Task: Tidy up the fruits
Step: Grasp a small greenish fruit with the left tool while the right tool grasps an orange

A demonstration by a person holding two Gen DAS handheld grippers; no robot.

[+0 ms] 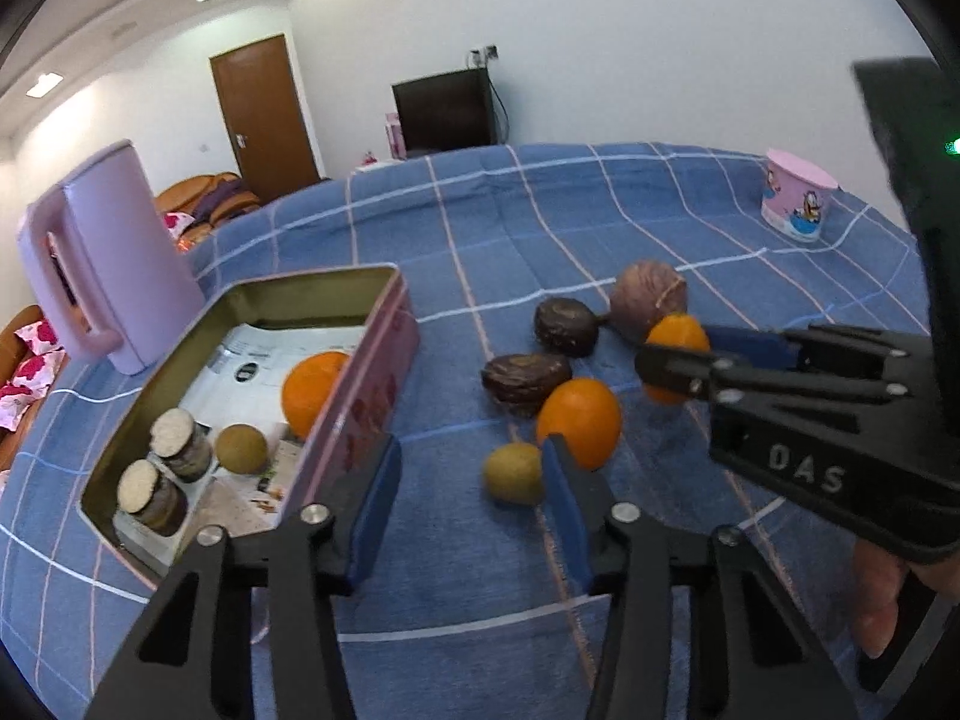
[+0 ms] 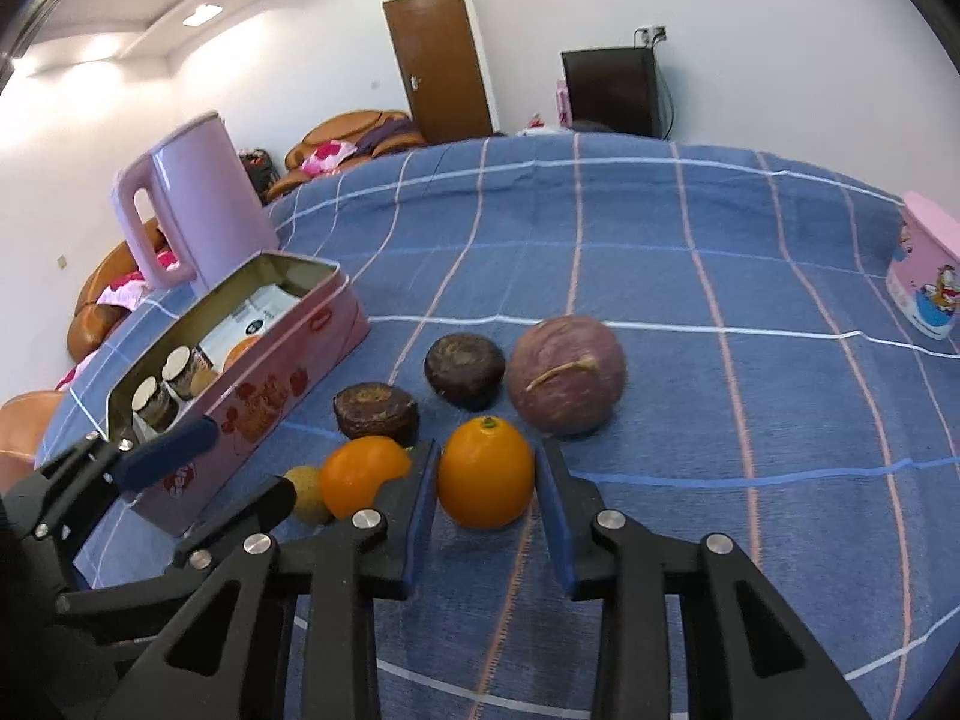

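so right gripper [image 2: 486, 516] jaws spread around an orange [image 2: 486, 474], seemingly untouched; left gripper [image 1: 468, 510] jaws spread beside tin [image 1: 372, 372].

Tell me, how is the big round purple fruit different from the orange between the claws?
The purple fruit is bigger than the orange. The purple fruit is dull and streaky, while the orange is bright and smooth. The purple fruit shows a curled brown stem, while the orange has a small green nub on top. The orange sits between the right gripper's open fingers; the purple fruit lies beyond them. Both are round.
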